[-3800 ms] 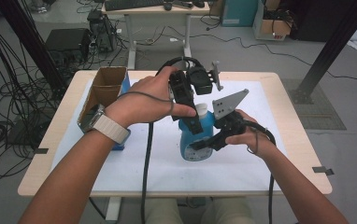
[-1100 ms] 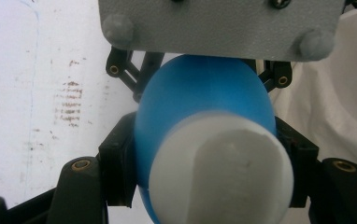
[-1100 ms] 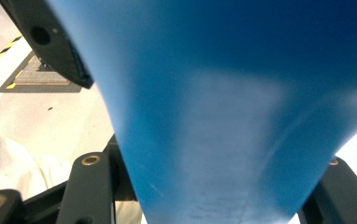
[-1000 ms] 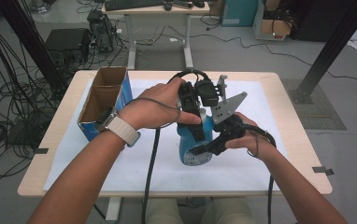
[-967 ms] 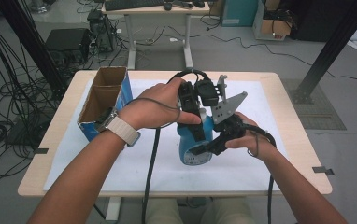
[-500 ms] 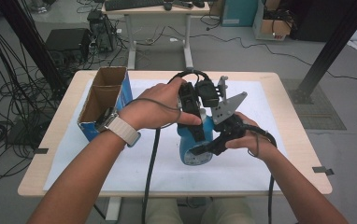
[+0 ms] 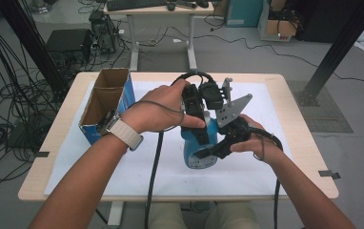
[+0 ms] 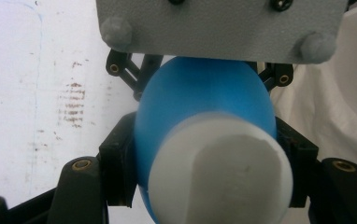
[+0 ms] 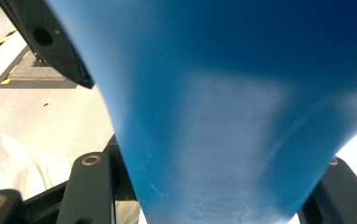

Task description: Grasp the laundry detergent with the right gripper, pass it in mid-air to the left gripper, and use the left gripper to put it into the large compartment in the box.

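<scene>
A blue plastic bottle with a white cap [image 7: 200, 148] is held over the white-covered table [image 7: 123, 171], its long axis running from the person outward. Nearest, the right gripper [image 7: 213, 150] is clamped across the bottle's blue body [image 9: 223, 116]. Beyond it, the left gripper [image 7: 197, 129] is closed on the neck just behind the white cap [image 8: 218, 172], which appears placed for twisting. An open cardboard box [image 7: 105, 102] stands farther left.

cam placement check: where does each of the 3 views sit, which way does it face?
High view: above the person's side, facing forward and down at the table; both forearms, left gripper, right gripper.
Left gripper view: on the left gripper, looking down over the bottle's white cap; own black fingers.
Right gripper view: against the bottle's blue body; own fingers.
Shared: blue bottle.
</scene>
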A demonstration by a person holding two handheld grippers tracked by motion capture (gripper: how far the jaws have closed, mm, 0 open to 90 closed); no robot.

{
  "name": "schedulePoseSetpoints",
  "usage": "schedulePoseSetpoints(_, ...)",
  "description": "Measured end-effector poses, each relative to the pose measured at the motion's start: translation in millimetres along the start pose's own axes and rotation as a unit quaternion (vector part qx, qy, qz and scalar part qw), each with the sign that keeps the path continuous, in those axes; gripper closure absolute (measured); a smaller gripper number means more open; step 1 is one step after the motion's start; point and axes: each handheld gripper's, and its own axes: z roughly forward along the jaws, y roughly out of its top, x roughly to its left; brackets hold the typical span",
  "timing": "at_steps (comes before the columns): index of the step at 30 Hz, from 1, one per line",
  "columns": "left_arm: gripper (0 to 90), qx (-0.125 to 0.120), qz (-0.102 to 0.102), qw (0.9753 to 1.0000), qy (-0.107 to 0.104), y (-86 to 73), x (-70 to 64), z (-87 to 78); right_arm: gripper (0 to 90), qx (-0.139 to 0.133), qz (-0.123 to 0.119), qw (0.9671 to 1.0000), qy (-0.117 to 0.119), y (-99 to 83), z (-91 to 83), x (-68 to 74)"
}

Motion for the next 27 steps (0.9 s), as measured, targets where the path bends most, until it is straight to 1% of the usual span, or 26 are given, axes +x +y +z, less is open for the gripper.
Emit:
schedulePoseSetpoints(3, 37.6, 0.000, 0.000, 1.0000, 0.000, 0.4, 0.0, -0.5, 43.2, 0.000, 0.000, 1.0000, 0.000, 0.3, -0.6, 0.0)
schedulePoseSetpoints(4, 37.6, 0.000, 0.002, 1.0000, 0.001, 0.6, 0.0, -0.7, 43.2, -0.001, -0.006, 1.0000, 0.000, 0.1, -0.8, -0.9)
schedulePoseSetpoints(5, 37.6, 0.001, 0.002, 1.0000, 0.001, 0.9, 0.0, -0.8, 43.2, 0.000, -0.008, 0.9999, -0.007, 0.3, -0.6, -1.1)
schedulePoseSetpoints(6, 37.6, 0.002, 0.002, 1.0000, 0.002, 1.7, -0.3, -1.4, 43.2, 0.000, -0.003, 1.0000, -0.002, 0.5, -1.7, -0.2)
schedulePoseSetpoints(8, 37.6, 0.003, 0.003, 1.0000, 0.002, 2.1, -0.3, -1.6, 43.2, 0.000, -0.001, 1.0000, -0.003, 0.7, -2.2, 0.3)
schedulePoseSetpoints(10, 37.6, 0.002, 0.001, 1.0000, 0.001, 2.4, -0.4, -1.9, 43.2, -0.001, -0.007, 0.9999, -0.008, 0.6, -1.9, -0.8)
schedulePoseSetpoints(11, 37.6, -0.011, -0.001, 0.9999, 0.002, 2.0, -0.7, -0.4, 43.2, -0.001, -0.008, 0.9999, -0.008, 0.9, -2.5, -0.9)
schedulePoseSetpoints(12, 37.6, -0.011, -0.001, 0.9999, 0.002, 2.0, -0.7, -0.4, 43.2, -0.001, -0.008, 0.9999, -0.009, 1.2, -2.9, -0.9)
schedulePoseSetpoints(14, 37.6, -0.007, 0.000, 1.0000, 0.002, 2.8, -0.7, -1.7, 43.2, -0.001, -0.009, 0.9999, -0.009, 1.5, -3.2, -1.1)
schedulePoseSetpoints(15, 37.6, 0.004, 0.002, 1.0000, 0.005, 3.9, -0.7, -4.3, 43.2, -0.001, -0.010, 0.9999, -0.010, 2.2, -4.0, -1.1)
schedulePoseSetpoints(27, 37.6, 0.001, 0.005, 0.9999, 0.010, 4.1, 0.4, -7.1, 43.2, 0.001, -0.014, 0.9998, -0.015, 5.1, -6.3, -3.1)
